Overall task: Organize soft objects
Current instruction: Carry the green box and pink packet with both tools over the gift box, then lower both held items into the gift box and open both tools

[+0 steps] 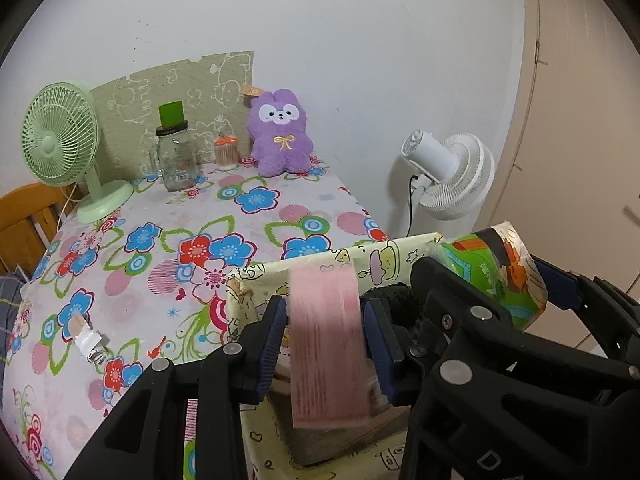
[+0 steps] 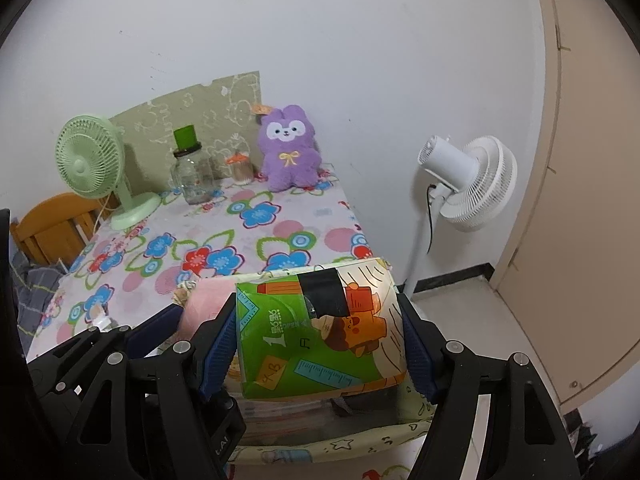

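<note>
The left gripper (image 1: 326,336) is grasping a pink tissue pack (image 1: 328,344) between its blue pads, and the pack is standing with its long axis running away from the camera, up and down in the picture. The right gripper (image 2: 320,340) is grasping a green tissue pack (image 2: 320,332) with cartoon pictures, which is lying wide across the jaws with its long axis pointing from near to far. Both packs are hanging directly above a yellow fabric basket (image 1: 320,256) at the near right corner of the table (image 1: 160,280), so the basket is lying just below and in front of both grippers. The pink pack is staying on the left of the green one, very close beside it. I judge that the coming move is turning on lowering each pack straight down inside the basket walls. A purple plush toy (image 1: 280,132) is sitting upright at the far edge of the table, facing the camera, well apart from both grippers.
</note>
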A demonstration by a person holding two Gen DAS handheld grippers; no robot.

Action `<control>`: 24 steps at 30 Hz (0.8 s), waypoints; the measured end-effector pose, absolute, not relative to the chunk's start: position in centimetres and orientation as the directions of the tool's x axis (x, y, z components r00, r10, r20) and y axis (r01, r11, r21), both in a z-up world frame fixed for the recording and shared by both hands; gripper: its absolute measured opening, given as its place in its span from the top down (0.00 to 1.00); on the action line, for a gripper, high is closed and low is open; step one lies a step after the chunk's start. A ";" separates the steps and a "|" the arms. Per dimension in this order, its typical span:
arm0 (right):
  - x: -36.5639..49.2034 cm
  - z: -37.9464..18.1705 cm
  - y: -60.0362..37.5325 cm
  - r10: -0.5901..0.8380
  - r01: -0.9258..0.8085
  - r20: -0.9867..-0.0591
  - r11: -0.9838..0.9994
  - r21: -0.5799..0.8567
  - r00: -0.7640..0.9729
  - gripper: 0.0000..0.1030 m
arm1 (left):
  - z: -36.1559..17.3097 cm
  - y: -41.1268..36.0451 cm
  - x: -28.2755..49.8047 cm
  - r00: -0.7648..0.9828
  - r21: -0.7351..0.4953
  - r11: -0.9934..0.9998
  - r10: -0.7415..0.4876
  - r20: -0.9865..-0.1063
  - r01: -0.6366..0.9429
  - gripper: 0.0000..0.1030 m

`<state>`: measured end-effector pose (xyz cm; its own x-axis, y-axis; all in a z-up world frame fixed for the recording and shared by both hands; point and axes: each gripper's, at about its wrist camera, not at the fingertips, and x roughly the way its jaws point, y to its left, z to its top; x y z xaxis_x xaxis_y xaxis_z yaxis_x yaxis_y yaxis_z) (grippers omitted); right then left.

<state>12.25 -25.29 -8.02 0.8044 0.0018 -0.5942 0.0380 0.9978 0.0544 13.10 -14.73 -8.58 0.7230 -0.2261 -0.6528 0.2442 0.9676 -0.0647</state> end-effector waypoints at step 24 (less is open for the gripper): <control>14.6 -10.0 -23.8 0.041 0.005 -0.624 0.997 0.073 0.780 0.15 | -9.3 -13.5 13.8 0.730 0.027 0.975 -0.148 -0.667 0.222 0.06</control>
